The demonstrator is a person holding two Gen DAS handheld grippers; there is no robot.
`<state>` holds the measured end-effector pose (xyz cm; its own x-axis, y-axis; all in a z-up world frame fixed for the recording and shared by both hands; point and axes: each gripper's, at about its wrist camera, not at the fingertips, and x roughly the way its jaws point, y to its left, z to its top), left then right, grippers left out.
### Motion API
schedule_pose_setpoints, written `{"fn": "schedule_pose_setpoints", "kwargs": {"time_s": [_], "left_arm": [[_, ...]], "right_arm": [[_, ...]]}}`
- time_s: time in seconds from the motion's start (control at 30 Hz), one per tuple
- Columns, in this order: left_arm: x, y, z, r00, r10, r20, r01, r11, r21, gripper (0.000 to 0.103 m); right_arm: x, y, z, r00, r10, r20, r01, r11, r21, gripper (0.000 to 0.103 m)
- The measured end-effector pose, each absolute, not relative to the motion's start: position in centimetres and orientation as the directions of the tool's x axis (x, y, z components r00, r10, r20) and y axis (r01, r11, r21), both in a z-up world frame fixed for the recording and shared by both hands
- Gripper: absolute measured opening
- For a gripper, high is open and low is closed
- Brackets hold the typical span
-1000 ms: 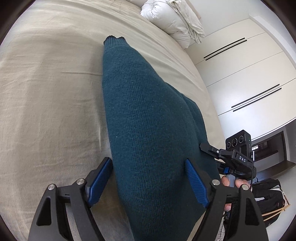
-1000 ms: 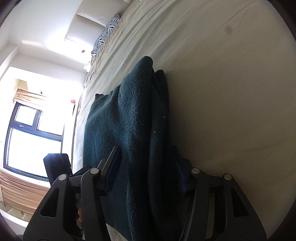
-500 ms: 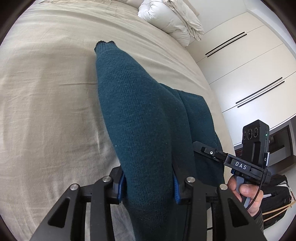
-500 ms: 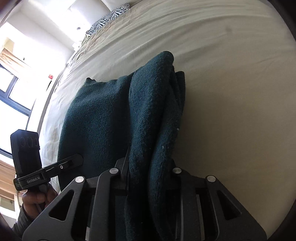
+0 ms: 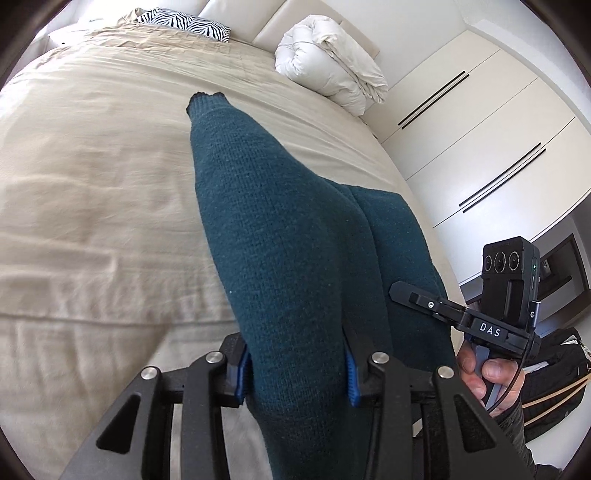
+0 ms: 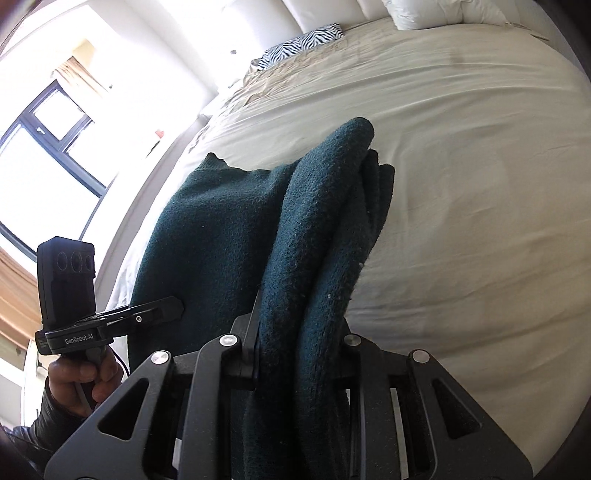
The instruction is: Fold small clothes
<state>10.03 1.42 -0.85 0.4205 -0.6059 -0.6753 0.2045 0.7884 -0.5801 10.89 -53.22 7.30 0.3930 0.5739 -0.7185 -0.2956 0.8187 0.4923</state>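
Both grippers, left and right, angle downward over the bed, fingers pinching the teal sweater bunched between them.

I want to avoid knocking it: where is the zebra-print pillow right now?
The zebra-print pillow lies at the bed's head end, far beyond the teal sweater, left of the rolled white duvet in the left wrist view.

Each camera sat on its own gripper, very near, and looked forward and down along the fingers. Both views shared the teal sweater, the bed, and the opposite gripper.
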Motion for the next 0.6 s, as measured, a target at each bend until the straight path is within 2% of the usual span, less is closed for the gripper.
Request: {"fn": "schedule_pose_setpoints", "kwargs": {"time_s": [0.2,0.4,0.5,0.6], "left_arm": [[4.1,5.8,-1.7,0.434,-0.569,-0.698,0.171,0.813,-0.557,0.041],[2.1,8.0,-7.4,0.394,-0.53,-0.751,0.082,0.834,-0.546,0.042],[1.9,8.7,-9.7,0.398,-0.556,-0.73,0.064,0.81,-0.583,0.049],[1.5,9.0,-9.9,0.412,-0.569,-0.711,0.085,0.801,-0.592,0.053]], "right_arm": [[4.3,-48.3,6.1,0.334,0.642,-0.69,-0.317,0.766,0.559,0.02],[1.6,-45.2,1.8,0.262,0.651,-0.712,-0.299,0.756,0.582,0.02],[0.1,-44.9,-2.1,0.227,0.616,-0.754,-0.241,0.786,0.569,0.021],[-0.5,-46.7,-4.9,0.225,0.677,-0.7,-0.163,0.735,0.658,0.023]]}}
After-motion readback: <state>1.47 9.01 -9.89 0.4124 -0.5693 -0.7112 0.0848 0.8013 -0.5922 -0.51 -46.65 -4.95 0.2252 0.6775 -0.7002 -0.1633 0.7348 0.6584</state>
